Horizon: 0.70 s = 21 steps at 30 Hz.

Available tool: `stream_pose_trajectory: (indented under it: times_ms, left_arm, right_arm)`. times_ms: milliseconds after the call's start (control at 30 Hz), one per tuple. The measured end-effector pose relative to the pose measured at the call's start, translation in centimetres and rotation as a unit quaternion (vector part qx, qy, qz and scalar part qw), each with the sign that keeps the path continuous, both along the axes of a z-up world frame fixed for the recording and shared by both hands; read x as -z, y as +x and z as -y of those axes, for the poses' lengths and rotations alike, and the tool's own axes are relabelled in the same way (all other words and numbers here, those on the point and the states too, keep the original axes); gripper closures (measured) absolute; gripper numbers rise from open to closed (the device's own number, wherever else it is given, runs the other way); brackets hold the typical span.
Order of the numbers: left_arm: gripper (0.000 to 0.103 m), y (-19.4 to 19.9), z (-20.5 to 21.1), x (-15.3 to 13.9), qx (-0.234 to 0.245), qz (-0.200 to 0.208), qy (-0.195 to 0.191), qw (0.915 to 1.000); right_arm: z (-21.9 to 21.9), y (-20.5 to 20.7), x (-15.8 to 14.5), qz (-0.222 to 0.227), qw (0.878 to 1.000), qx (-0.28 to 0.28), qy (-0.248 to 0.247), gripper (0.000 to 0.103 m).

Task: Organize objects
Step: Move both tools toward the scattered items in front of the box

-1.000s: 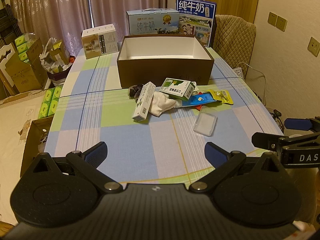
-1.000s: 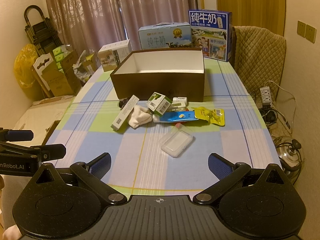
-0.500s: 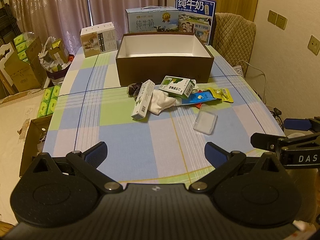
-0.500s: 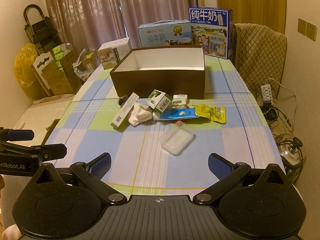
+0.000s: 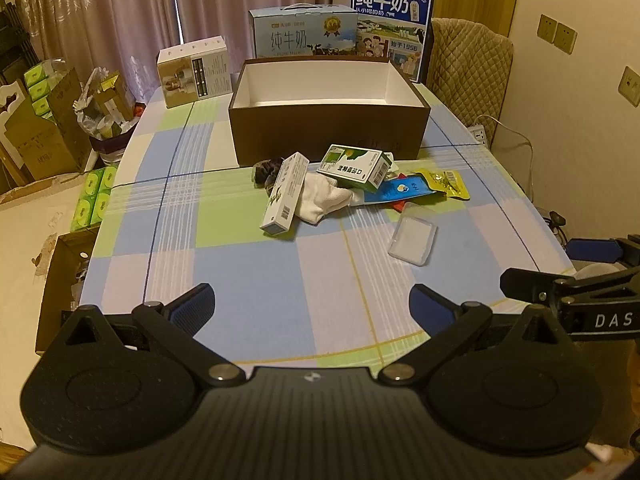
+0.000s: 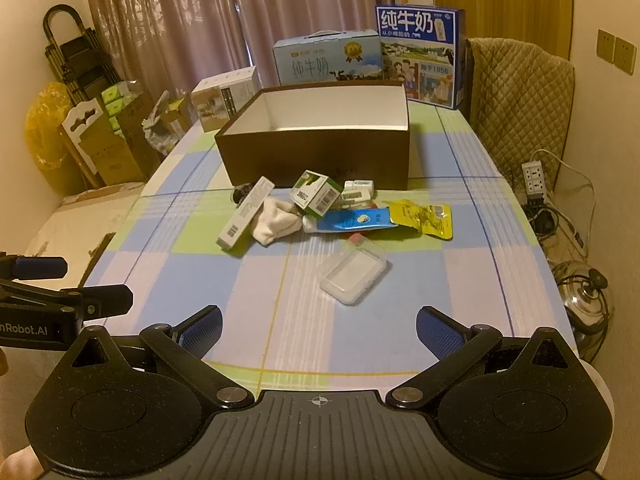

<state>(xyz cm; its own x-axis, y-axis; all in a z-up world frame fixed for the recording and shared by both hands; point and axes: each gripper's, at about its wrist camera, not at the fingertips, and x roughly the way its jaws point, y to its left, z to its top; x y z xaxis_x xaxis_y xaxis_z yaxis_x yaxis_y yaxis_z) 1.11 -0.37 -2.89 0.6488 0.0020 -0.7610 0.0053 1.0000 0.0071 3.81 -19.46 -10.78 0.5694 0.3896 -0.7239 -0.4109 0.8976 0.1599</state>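
Observation:
An open brown box [image 5: 328,136] [image 6: 316,152] with a white inside stands mid-table. In front of it lies a heap: a long white carton [image 5: 285,193] [image 6: 245,213], a white sock [image 5: 322,200] [image 6: 276,222], a green-and-white carton [image 5: 354,167] [image 6: 316,193], a blue tube [image 5: 396,191] [image 6: 348,220], a yellow packet [image 5: 444,184] [image 6: 422,215] and a clear plastic case [image 5: 413,235] [image 6: 354,276]. My left gripper [image 5: 312,306] hangs open over the table's near edge. My right gripper [image 6: 318,326] is open too, just short of the clear case. Neither holds anything.
Milk cartons [image 5: 304,36] [image 6: 420,56] and a small beige box [image 5: 194,72] stand behind the brown box. A quilted chair [image 6: 520,104] stands at the right. Cardboard boxes and bags [image 5: 44,128] crowd the floor at the left; a power strip [image 6: 534,178] and cables lie right.
Both grippers have drifted slightly forward toward the heap, which looks a little nearer. Both stay open; nothing on the table has moved.

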Motion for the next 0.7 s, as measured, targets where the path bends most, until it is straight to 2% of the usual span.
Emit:
stream_pose_trajectory:
  times_ms: [700]
  left_arm:
    - [0.001, 6.6, -1.7, 2.6, -0.006, -0.016, 0.003, 0.9998]
  right_arm:
    - [-2.1, 5.5, 2.9, -0.016, 1.0, -0.012, -0.01, 0.002]
